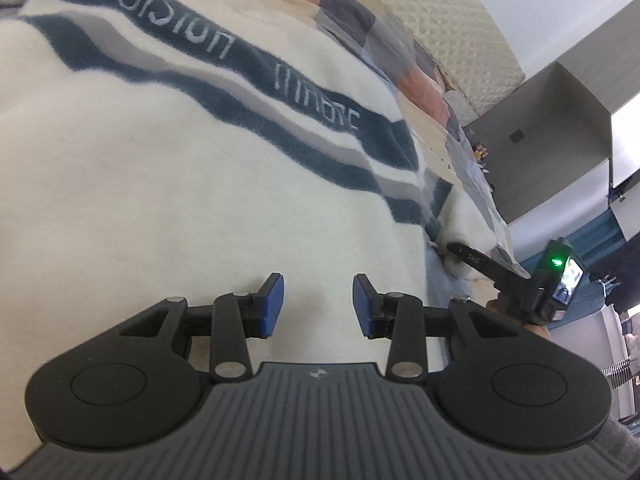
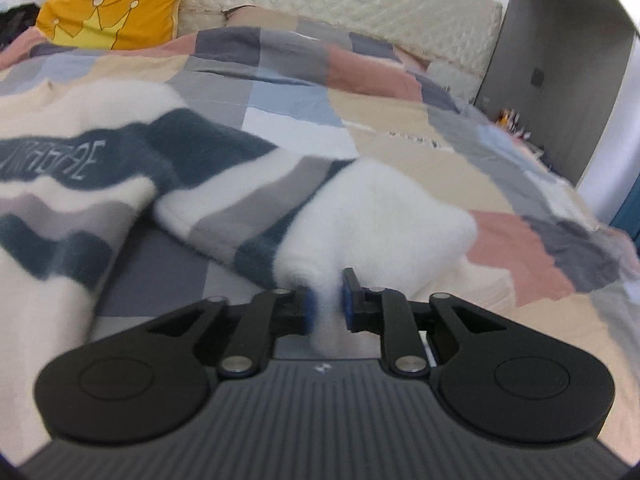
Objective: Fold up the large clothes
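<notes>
Right wrist view: your right gripper [image 2: 326,300] has its fingers slightly parted, a white sleeve [image 2: 384,216] of the fuzzy striped sweater [image 1: 168,152] lying loosely between them on the patchwork bed [image 2: 400,120]. Your left gripper [image 1: 318,304] hovers over the sweater's body, fingers spread and empty.

Both views bright, even daylight-type light, no hard glare. Soft shadows only. Strong fisheye bend at edges, dark vignette in corners. Left wrist view fairly sharp. Right wrist view has motion blur, esp. on the sweater [image 2: 248,208] at left; the headboard [image 2: 340,4] is soft.
</notes>
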